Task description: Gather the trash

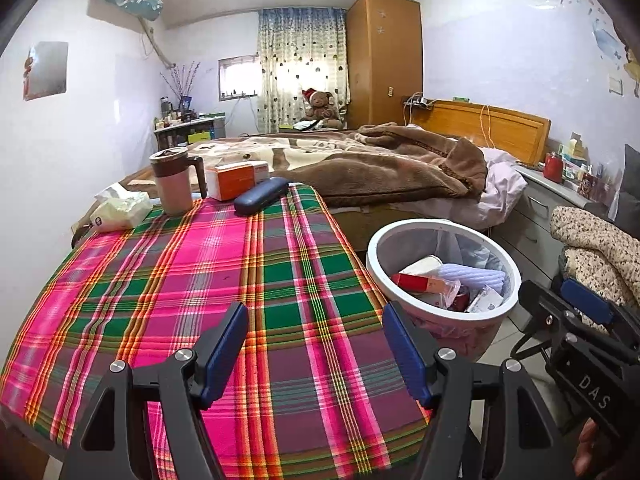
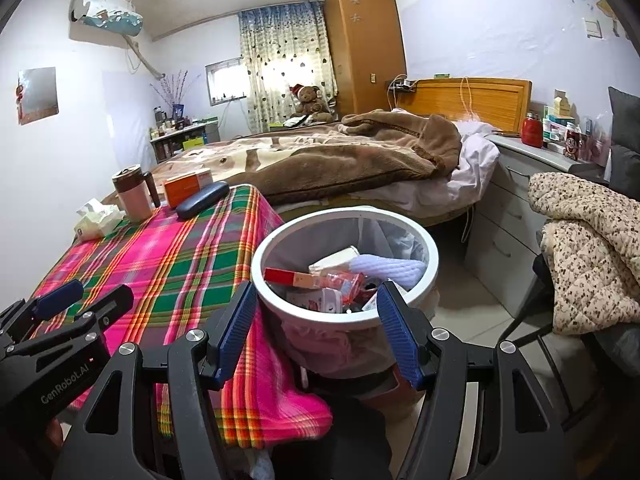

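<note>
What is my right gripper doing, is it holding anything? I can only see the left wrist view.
Observer: No. The right gripper is open and empty, with the trash bin framed between its fingers.
Operator: What's on the floor to the right of the bin?
Observer: A black chair stands there, with the quilted coat draped over it.
Operator: And the near corner of the table?
Observer: The plaid cloth hangs off that corner, down beside the bin.
</note>
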Available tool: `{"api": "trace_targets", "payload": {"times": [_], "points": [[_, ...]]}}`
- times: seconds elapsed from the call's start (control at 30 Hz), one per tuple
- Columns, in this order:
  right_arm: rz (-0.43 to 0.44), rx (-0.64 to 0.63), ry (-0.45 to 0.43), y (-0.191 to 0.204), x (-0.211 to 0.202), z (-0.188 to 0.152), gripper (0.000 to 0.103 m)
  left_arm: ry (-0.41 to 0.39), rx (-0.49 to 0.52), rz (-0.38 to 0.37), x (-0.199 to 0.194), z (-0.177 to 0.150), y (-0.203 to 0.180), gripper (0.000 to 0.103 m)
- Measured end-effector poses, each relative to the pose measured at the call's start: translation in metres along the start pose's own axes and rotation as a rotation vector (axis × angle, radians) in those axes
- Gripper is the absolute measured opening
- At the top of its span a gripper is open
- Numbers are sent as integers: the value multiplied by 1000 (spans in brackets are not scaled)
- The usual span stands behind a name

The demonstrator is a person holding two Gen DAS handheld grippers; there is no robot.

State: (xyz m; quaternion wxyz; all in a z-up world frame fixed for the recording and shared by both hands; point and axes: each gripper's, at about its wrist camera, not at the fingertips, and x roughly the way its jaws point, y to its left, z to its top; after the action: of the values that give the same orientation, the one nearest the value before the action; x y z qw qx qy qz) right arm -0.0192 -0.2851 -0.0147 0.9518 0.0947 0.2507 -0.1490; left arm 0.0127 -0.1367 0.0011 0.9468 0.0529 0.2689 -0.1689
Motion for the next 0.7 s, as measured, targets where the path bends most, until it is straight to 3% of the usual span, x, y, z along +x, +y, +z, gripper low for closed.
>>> {"api": "trace_targets", "payload": {"times": [0.7], "points": [[7, -7, -7, 7, -5, -1, 64, -11, -8, 12, -7, -1, 3, 69]]}}
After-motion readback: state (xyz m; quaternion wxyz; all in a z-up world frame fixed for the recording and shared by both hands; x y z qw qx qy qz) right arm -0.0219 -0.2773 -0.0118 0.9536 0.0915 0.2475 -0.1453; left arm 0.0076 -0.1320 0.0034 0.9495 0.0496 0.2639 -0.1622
